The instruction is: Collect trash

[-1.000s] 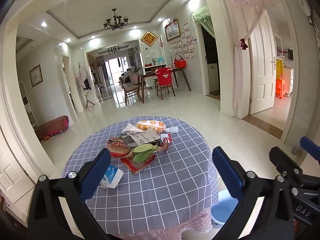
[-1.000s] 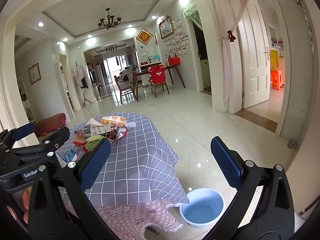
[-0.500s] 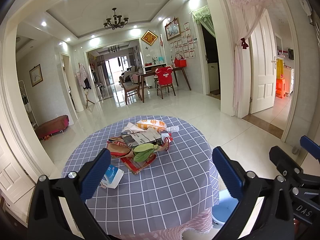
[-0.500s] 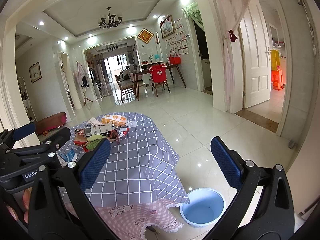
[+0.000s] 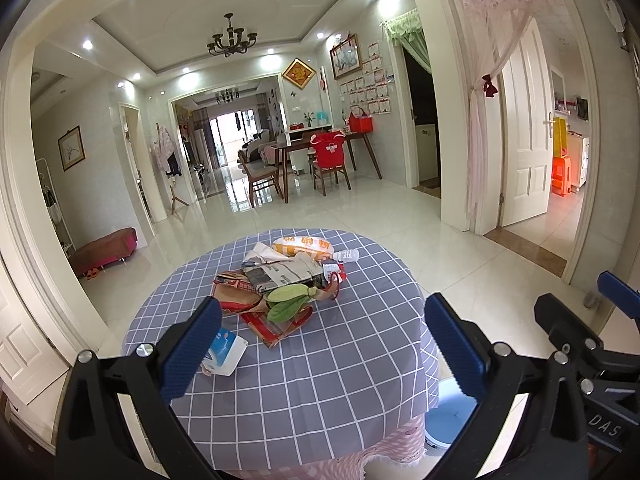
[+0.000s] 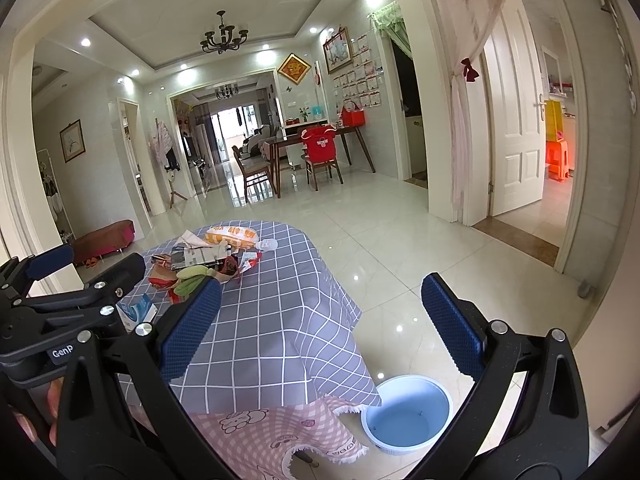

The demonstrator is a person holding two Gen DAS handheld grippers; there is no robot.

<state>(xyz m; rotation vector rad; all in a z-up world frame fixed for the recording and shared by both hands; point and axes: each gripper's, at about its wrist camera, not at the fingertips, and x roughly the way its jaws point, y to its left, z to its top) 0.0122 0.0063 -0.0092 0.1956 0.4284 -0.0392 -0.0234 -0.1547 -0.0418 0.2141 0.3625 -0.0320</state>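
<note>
— Where are your fingers?

— My left gripper (image 5: 322, 344) hangs spread wide and empty over the near side of the checked tablecloth (image 5: 320, 380). My right gripper (image 6: 320, 328) is spread just as wide, empty, off the table's right edge above the floor.

— And the trash?

— The trash pile (image 5: 286, 284), with its wrappers, newspaper and green leaves, lies mid-table, beyond my left fingertips. A blue-and-white packet (image 5: 228, 350) sits just beside my left finger (image 5: 192, 354). The blue bin (image 6: 406, 414) stands on the floor, low between my right fingers.
</note>
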